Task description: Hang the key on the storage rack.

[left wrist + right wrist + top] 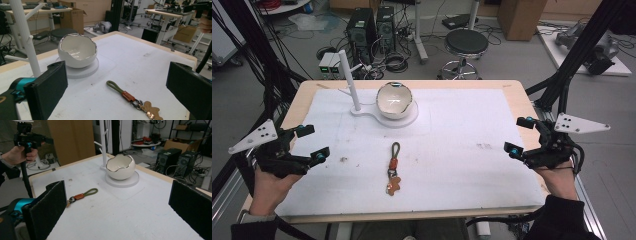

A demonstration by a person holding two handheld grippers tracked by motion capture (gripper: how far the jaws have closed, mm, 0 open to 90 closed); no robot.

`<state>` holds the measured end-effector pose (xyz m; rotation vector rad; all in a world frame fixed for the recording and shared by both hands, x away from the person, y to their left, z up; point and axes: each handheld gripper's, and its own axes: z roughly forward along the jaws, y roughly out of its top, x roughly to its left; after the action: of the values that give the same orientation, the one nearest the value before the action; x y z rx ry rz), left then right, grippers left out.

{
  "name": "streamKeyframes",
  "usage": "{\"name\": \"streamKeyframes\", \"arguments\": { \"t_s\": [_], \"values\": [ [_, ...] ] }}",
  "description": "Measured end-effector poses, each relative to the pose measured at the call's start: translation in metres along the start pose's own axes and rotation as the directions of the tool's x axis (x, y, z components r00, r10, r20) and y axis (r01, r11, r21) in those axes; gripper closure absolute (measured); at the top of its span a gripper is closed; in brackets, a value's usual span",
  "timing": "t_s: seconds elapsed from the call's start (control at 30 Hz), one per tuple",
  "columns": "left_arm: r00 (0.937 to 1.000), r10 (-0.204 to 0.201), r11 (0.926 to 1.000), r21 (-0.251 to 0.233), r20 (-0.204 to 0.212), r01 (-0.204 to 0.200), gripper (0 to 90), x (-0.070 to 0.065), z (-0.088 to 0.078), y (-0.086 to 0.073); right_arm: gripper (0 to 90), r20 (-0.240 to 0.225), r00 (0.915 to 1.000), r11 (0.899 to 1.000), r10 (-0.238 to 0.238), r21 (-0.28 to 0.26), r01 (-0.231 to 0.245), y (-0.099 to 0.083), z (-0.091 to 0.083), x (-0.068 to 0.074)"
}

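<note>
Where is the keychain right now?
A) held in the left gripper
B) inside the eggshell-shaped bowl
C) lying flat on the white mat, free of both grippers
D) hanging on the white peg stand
C: the keychain lies flat on the white mat, between two open grippers.

Left black two-jaw gripper: held in the left hand at the table's left edge, jaws wide apart, empty. Right black two-jaw gripper: held in the right hand at the right edge, jaws likewise spread, empty.
</note>
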<state>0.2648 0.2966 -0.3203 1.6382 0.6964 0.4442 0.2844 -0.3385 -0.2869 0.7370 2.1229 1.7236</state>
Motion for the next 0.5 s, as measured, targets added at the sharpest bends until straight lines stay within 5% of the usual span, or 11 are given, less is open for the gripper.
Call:
{"name": "streamKeyframes", "arguments": {
  "t_s": [0.3, 0.5],
  "values": [
    [0.9999, -0.012, 0.9996, 0.025, -0.002, 0.012, 4.2, -0.002, 0.012, -0.003, 0.9, -0.026, 0.9996, 1.0, -0.006, 0.027, 0.007, -0.002, 0.004, 0.002],
    [0.9998, -0.02, 0.9983, 0.056, 0.005, 0.019, 4.2, -0.008, 0.034, -0.004, 0.8, -0.022, 0.9997, 0.999, 0.007, 0.038, -0.007, -0.006, 0.0, 0.003]
  ]
}}
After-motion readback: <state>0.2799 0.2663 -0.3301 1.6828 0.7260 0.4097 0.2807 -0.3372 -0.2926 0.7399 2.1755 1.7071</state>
